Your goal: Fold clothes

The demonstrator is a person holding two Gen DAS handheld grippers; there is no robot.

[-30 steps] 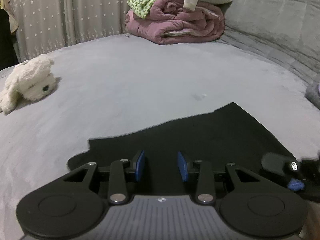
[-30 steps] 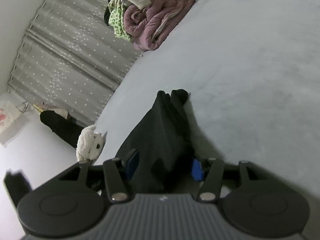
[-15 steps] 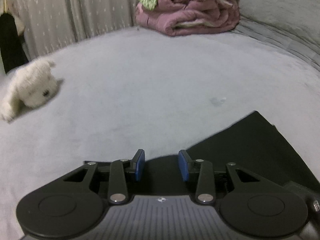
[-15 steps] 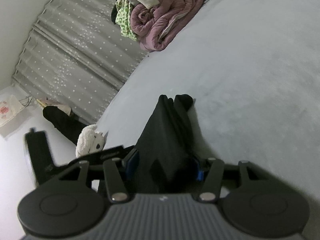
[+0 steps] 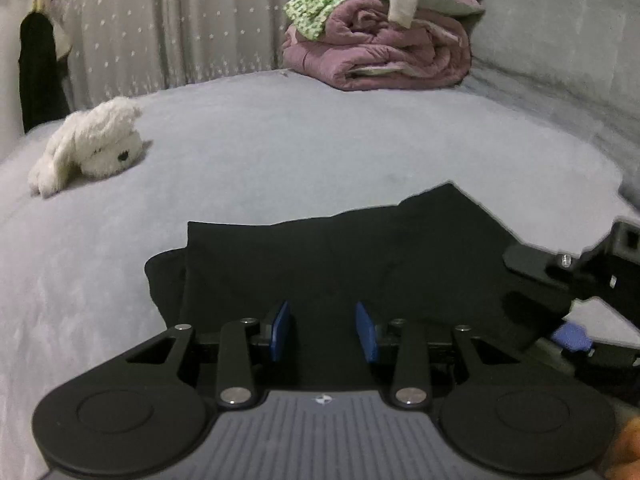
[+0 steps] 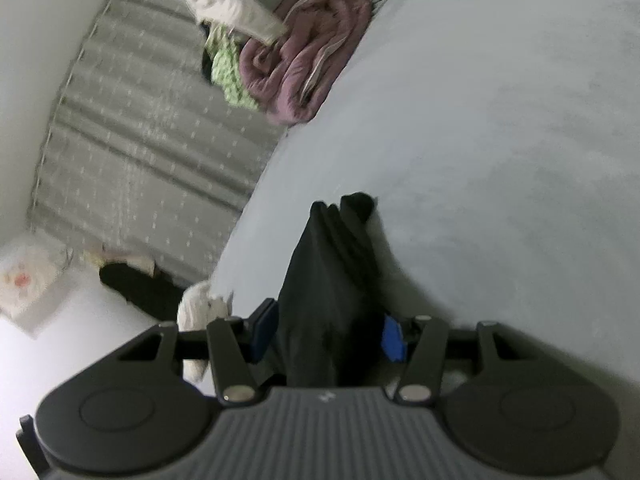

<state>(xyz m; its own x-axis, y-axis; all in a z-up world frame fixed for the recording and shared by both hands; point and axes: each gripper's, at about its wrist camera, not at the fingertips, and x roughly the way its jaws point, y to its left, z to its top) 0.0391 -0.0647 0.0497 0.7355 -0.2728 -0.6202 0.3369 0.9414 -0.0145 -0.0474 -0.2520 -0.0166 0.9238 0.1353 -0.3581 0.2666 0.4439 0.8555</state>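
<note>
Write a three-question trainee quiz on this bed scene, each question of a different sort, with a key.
1. True or false: the right hand-held gripper has black garment fabric between its fingers.
2. The white plush toy lies on: A the bed; B the floor; C the purple blanket.
3. Fill in: the left hand-held gripper is ____ (open/shut).

Key: 1 true; 2 A; 3 open.

Black linkages, blue fingers [image 5: 282,330] (silver screws).
</note>
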